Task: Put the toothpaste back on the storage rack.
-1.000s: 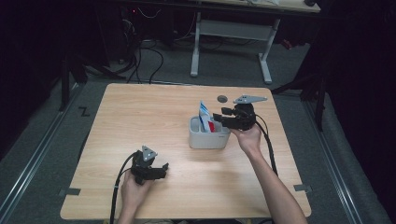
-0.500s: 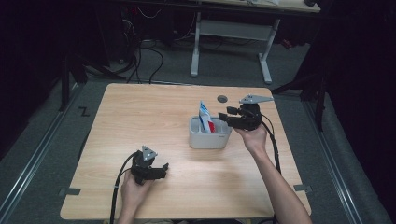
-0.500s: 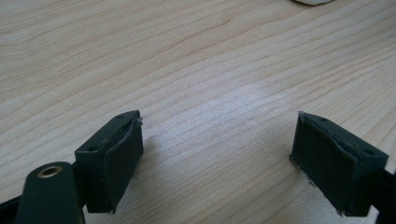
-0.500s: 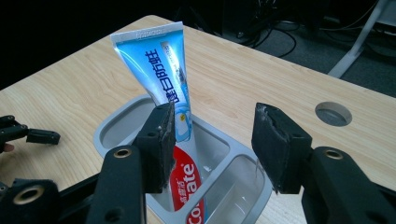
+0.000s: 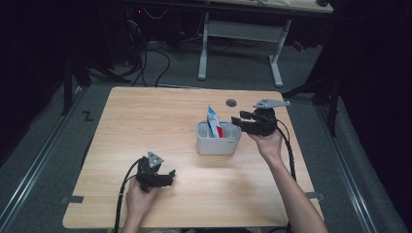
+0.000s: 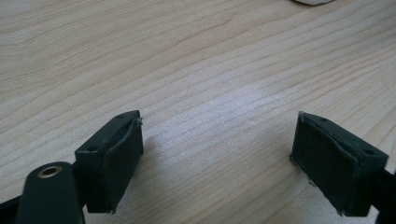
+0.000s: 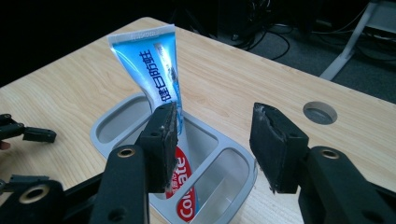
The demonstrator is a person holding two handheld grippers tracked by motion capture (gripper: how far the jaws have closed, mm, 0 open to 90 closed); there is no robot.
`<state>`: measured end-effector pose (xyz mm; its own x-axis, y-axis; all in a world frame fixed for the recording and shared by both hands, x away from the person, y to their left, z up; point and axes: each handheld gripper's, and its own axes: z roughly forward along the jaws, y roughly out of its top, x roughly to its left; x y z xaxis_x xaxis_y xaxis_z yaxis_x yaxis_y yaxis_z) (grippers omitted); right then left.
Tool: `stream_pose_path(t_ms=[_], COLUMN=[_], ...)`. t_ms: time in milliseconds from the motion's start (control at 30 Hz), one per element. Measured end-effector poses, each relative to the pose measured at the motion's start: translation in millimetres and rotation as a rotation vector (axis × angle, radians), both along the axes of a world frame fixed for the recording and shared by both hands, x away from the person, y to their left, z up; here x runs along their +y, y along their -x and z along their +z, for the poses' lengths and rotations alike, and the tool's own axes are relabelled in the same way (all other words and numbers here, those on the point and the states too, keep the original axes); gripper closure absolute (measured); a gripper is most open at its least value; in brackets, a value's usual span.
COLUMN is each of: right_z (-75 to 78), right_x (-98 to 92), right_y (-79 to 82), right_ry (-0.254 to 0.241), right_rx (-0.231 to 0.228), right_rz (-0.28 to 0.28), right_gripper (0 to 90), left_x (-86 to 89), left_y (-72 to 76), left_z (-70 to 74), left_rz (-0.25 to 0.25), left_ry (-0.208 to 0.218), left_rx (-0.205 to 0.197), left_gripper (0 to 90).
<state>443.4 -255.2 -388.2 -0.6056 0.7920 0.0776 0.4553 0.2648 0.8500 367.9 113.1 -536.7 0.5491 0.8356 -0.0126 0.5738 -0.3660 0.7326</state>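
Note:
A grey holder (image 5: 217,146) with several compartments stands right of the table's middle. A blue, white and red toothpaste tube (image 5: 213,120) stands upright in it, cap end down. My right gripper (image 5: 236,119) hovers at the holder's right end, pointing left toward the tube. In the right gripper view the tube (image 7: 154,65) rises just beyond the left jaw of my right gripper (image 7: 215,116). These jaws have just been closing, but they are open with nothing between them. My left gripper (image 5: 169,177) rests near the table's front left; its jaws (image 6: 219,158) stand open over bare wood.
A round cable hole (image 5: 231,102) lies in the table behind the holder. The wooden table (image 5: 145,121) has wide room on its left half. A white desk frame (image 5: 243,34) and cables sit on the floor beyond the far edge.
My right gripper has shifted slightly to the right, away from the tube. The left gripper and the holder have not moved.

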Motion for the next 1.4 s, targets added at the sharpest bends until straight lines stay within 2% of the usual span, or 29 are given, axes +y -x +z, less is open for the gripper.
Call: stream_pose_path(t_ms=[133, 200, 400, 533, 700, 1200, 1400], right_z=[1.2, 1.6, 5.5, 7.4, 9.7, 18.7, 20.9], right_x=[-3.2, -3.2, -3.0, -5.4, -8.8, -27.5, -37.8], right_y=[2.1, 2.9, 9.3, 11.9, 15.1, 26.6, 28.9], right_ry=[-0.032, -0.032, 0.005, 0.006, 0.067, 0.1, 0.082], right_rx=[0.01, 0.012, 0.002, 0.0, 0.008, -0.007, -0.01], right_rz=[0.018, 0.019, 0.025, 0.018, 0.008, -0.014, -0.031], right_gripper=[51.4, 51.4, 50.4, 49.3, 46.8, 45.8, 45.8], left_x=[0.0, 0.0, 0.0, 0.0, 0.0, -0.1, 0.0], left_y=[0.0, 0.0, 0.0, 0.0, 0.0, 0.0, 0.1], left_z=[0.0, 0.0, 0.0, 0.0, 0.0, 0.0, 0.0], left_rz=[0.0, 0.0, 0.0, 0.0, 0.0, 0.001, 0.0], left_ry=[0.0, 0.0, 0.0, 0.0, 0.0, 0.0, 0.0], left_rx=[0.0, 0.0, 0.0, 0.0, 0.0, 0.0, 0.0], left_gripper=[17.0, 17.0, 17.0, 17.0, 17.0, 17.0, 17.0])
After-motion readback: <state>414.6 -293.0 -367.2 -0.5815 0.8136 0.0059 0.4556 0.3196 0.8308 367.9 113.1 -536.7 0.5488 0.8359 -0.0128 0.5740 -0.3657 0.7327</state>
